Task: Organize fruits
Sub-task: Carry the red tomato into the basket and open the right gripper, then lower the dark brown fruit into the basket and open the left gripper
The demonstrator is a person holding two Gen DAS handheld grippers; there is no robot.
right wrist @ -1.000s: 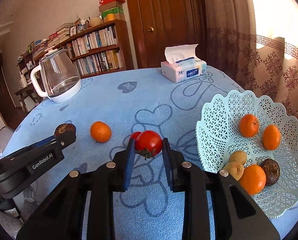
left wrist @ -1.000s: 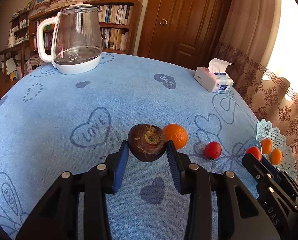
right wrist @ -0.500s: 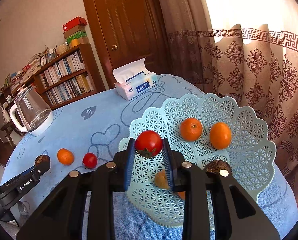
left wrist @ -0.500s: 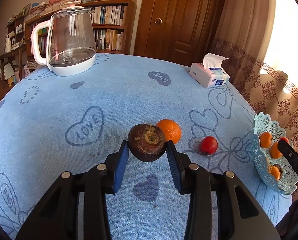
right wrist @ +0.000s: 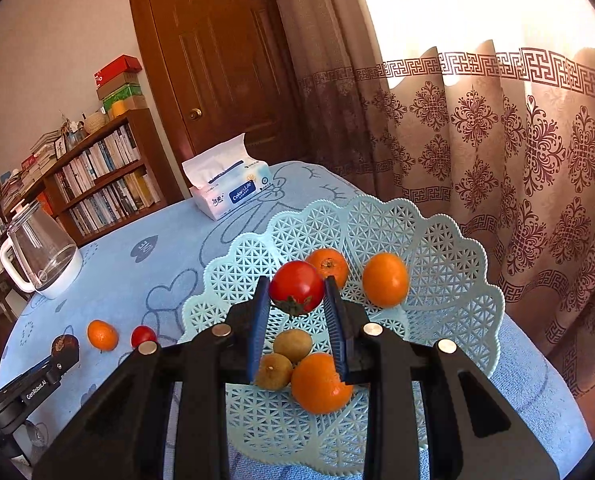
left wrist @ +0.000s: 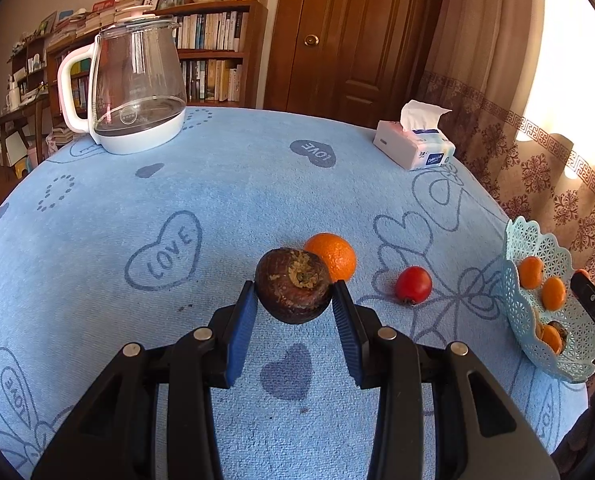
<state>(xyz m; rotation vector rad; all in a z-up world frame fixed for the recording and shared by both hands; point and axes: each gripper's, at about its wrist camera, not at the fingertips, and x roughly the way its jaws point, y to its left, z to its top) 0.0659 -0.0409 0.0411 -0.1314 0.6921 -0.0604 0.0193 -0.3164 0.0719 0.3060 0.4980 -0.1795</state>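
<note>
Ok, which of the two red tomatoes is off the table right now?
The tomato clamped in the right gripper, above the basket. The other tomato lies on the blue tablecloth beside a loose orange.

- The left gripper is built of matte black plastic arms that widen toward the camera.
- Each of its fingers carries a long blue ribbed pad on the inner face.
- Four round silver screw heads sit behind the jaws, two on each side.
- The right gripper has the same black frame, blue pads and four silver screws.
- From the right wrist view, the left gripper's black side bears white lettering "GenRobot.AI".
</note>
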